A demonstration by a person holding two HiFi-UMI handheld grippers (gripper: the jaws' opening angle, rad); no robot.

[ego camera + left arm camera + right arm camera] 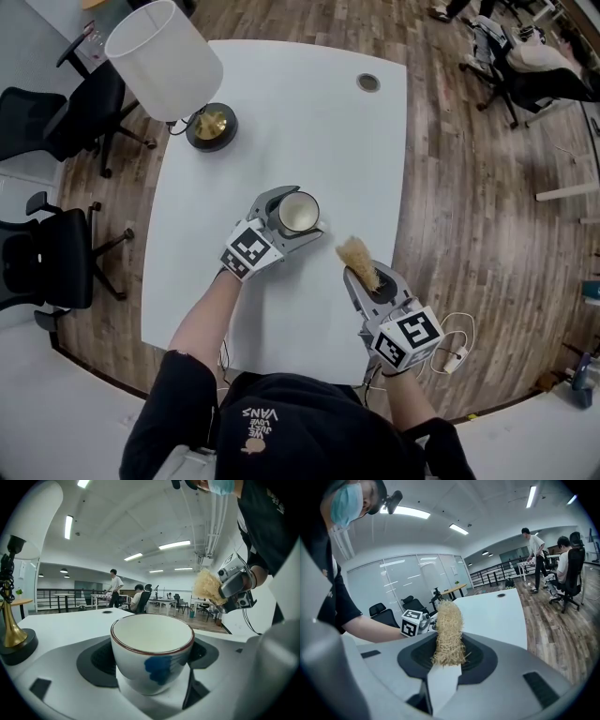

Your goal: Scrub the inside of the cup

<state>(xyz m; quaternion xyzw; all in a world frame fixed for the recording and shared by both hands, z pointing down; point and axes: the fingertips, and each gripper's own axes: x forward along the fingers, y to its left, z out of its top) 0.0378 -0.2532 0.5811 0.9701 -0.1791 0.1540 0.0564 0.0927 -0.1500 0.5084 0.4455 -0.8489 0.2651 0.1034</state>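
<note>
A white cup (298, 212) with a red-brown rim and a blue patch (152, 656) stands upright between the jaws of my left gripper (292, 217), which is shut on it over the white table (281, 112). Its inside shows bare and white. My right gripper (367, 279) is shut on a tan fibrous scrubber (358, 260), which sticks up out of the jaws (448, 634). The scrubber is to the right of the cup and apart from it. In the left gripper view the scrubber (207, 588) hangs above and right of the cup.
A lamp with a white shade (164, 58) and a brass base (212, 125) stands at the table's far left. A round cable port (368, 82) is at the far right corner. Black office chairs (52, 258) stand left of the table, with wooden floor (487, 234) on the right.
</note>
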